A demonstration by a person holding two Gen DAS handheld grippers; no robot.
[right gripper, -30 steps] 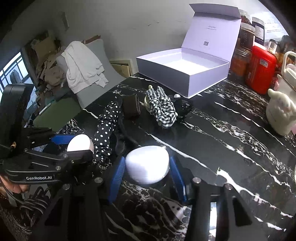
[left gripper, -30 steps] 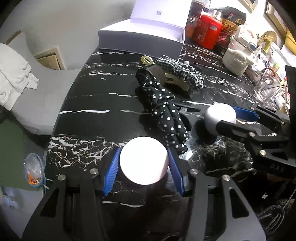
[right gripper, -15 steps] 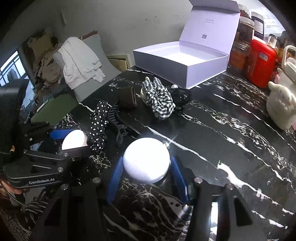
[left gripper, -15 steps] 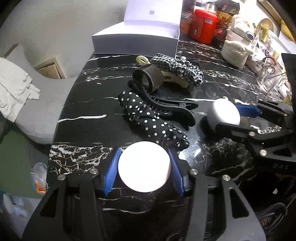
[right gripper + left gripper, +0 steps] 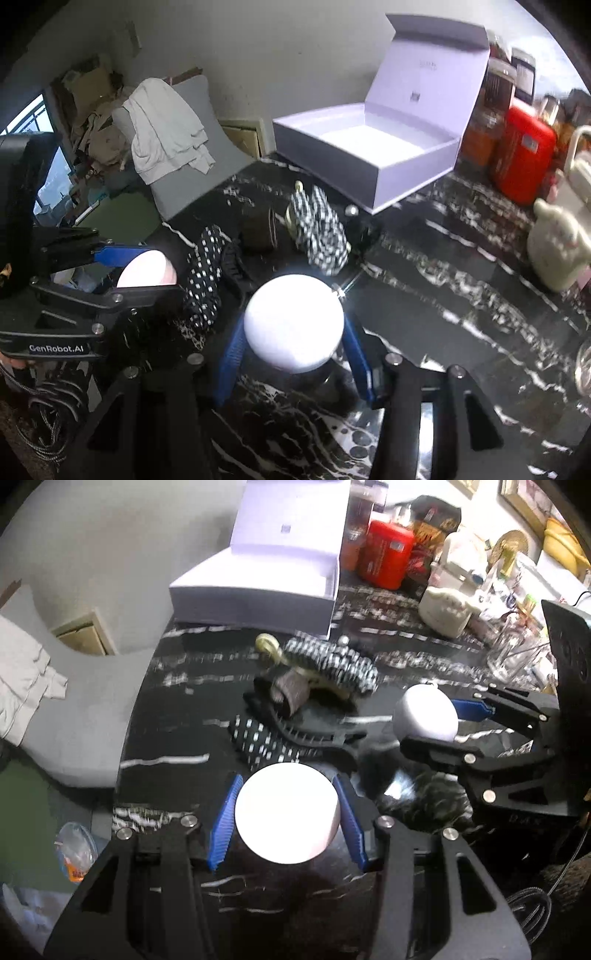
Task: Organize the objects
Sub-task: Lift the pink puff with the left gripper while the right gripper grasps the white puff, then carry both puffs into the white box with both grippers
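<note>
My left gripper is shut on a flat-topped white round object, held above the black marble table. My right gripper is shut on a white domed object; it also shows in the left wrist view. Ahead lie a polka-dot scrunchie, a black claw clip, a brown clip and a checked scrunchie. An open lilac box stands behind them, its inside empty.
A red canister, jars and a cream figurine stand at the back right. A glass sits at the right. A grey chair with a white cloth stands beyond the table's left edge.
Both grippers have risen and moved forward with their white objects still held. The hair accessories and box sit lower and closer in both views.
</note>
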